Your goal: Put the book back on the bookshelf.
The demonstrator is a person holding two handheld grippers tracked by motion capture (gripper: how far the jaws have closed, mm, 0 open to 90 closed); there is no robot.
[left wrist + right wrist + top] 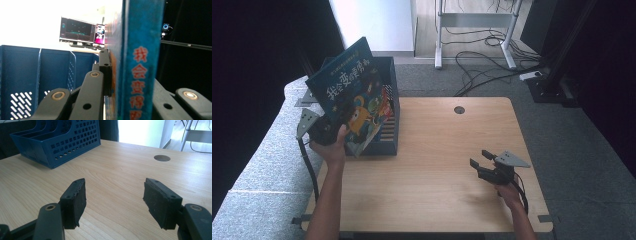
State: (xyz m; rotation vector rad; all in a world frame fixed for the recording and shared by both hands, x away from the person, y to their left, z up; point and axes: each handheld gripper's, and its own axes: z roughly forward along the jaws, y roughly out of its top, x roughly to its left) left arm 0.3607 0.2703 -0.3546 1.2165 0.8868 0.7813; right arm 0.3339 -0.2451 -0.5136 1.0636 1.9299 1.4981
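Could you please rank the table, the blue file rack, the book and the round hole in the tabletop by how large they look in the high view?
1. Table
2 and 3. File rack and book: unsure, the book overlaps the rack
4. Hole

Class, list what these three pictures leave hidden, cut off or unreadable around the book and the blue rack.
- High view: the book covers most of the rack, hiding what it holds.
- Left gripper view: the book's spine text is cut off by the bottom edge; its cover is edge-on.
- Right gripper view: the rack's left end is cut off.
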